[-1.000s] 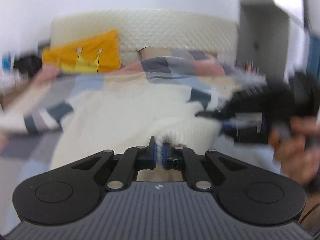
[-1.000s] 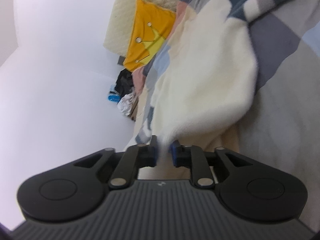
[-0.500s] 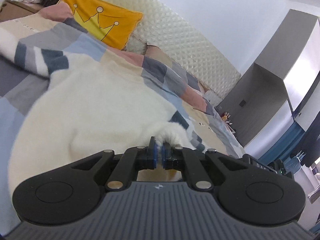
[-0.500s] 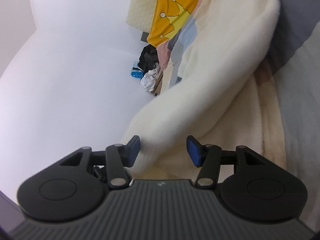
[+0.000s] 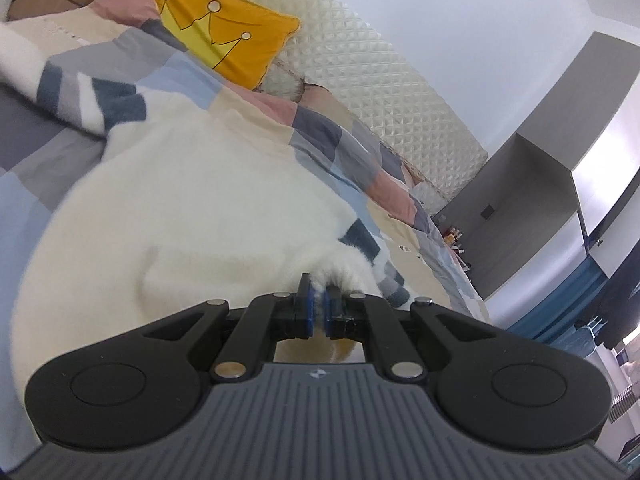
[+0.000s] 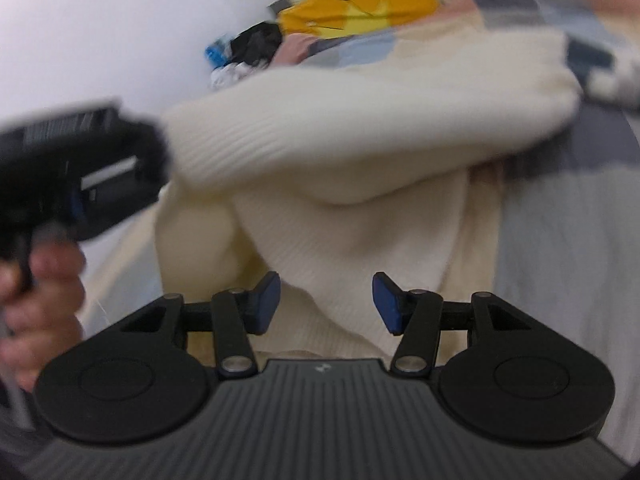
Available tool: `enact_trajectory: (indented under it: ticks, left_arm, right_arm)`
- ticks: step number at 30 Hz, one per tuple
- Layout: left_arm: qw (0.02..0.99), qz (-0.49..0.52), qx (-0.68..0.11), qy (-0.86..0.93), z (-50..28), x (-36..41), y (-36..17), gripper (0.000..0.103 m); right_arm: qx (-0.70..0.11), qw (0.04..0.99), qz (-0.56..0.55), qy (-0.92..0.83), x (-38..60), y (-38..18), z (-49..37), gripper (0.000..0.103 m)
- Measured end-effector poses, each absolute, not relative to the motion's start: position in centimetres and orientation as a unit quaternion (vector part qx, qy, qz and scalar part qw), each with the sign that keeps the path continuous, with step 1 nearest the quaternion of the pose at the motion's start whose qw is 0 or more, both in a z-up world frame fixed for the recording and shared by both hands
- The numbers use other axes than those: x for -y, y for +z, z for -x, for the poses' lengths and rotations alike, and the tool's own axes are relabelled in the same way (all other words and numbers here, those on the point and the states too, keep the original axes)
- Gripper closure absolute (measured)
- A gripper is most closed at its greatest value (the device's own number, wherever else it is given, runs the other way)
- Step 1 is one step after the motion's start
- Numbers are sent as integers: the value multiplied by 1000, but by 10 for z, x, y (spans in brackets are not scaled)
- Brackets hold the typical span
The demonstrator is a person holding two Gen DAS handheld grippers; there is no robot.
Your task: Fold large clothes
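Left wrist, jaws pinching sweater (image 5: 192,208) edge

Yellow crown pillow (image 5: 224,36), patchwork quilt (image 5: 340,148)

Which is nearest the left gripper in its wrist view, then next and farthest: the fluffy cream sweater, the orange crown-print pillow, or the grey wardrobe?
1. Fluffy cream sweater: pinched between the left gripper pads, directly ahead.
2. Orange crown-print pillow: upper left, at the head of the bed.
3. Grey wardrobe: right, beyond the bed.
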State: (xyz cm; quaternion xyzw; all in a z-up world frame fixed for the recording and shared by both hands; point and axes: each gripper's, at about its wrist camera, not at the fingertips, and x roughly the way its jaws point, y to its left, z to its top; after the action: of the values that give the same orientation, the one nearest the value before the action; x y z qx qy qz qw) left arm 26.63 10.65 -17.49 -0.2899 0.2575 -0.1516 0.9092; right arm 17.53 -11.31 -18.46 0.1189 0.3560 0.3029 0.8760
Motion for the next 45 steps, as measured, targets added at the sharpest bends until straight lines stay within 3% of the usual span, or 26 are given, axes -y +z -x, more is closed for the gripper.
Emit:
enact_trajectory:
  ticks: [11,13,14,15,17,25,32,37,42,44,45]
  left_arm:
    - [899,306,-270,-158,-268,-114,-179,97]
    - [898,307,-273,-160,-269,-116,-179,97]
    - [897,307,-275,-160,-270,-116,-179,97]
    - [896,307,-278,-162,-270,-115,-180,97]
    - [894,301,-283,-170,-271,-112,-182,97]
    - [885,252,-315,-230,-268,-81,-188,95]
    - [882,149,-365,-257,-259,-30,-206,71]
    - [886,10,-384,-259,-247,18,-223,68]
    - [896,-97,-379,-210,-238,38,-242,71]
    - [903,-79,-373,-199,-241,29,-239,92]
    - [908,-71,-367,-190,-243,24,-236,93]
  right_arm:
    - [-276,931,0,240,60,-193,-176,47]
    - [-277,938,8,210,61,-192,-177,59]
    - [-278,940,9,196,65,-191,-177,82]
    - [-279,942,2,187,71,-190,-178,92]
    - [-288,943,-25,164,87,-185,-178,97]
    - [-275,960,-29,51,123,-155,-154,99]
    - [-265,961,-74,-35,159,-161,-140,100]
    - [-266,956,-89,-82,176,-166,-129,100]
    - [-314,935,-134,-93,195,-185,-133,100]
    - [-331,927,-152,-93,199,-193,-137,100]
    - [-337,923,-159,-92,201,-196,-138,100]
